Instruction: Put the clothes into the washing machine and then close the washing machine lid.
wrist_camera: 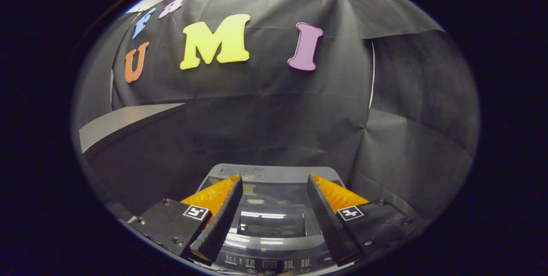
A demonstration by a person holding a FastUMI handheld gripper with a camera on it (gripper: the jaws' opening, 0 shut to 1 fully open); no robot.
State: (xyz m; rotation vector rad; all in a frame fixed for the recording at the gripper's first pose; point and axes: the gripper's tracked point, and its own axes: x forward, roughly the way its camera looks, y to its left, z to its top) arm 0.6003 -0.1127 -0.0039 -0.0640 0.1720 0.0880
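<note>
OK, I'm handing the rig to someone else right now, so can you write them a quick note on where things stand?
Gripper: jaws open and empty, held above the washer.
Washer: just below and ahead of the jaws, against the booth's black wall. Its glossy lid looks down, with the control panel nearest the gripper.
Clothes: none in the jaws; whether any are inside the washer cannot be told through the lid.
Done: the lid seems closed, so the job may be finished or not begun.
Left: check where the clothes are; if they are outside, open the lid, load them, close it.
</note>
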